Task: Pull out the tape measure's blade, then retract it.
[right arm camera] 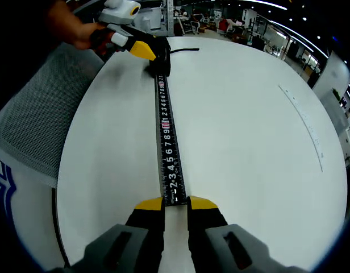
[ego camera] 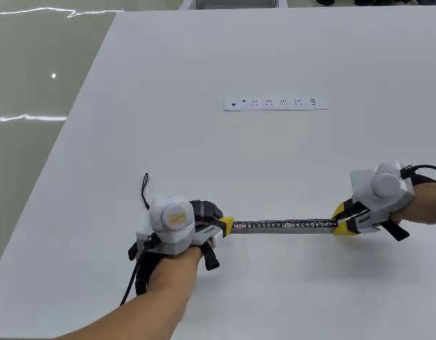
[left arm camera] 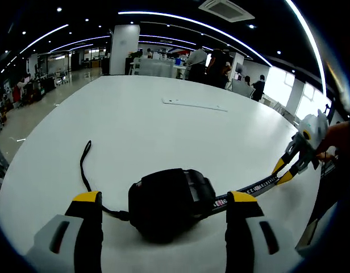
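head view above, facing down at table (ego camera: 274, 57), gripper views low, close, facing each other along the shared blade (right arm camera: 166, 142)

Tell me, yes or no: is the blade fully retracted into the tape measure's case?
No, the blade stretches out from the black case to the right gripper, whose jaws pinch its end.

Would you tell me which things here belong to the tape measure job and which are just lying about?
In the job: tape measure case, blade, left tongs, right tongs.
Lying about: power strip, mesh chair.
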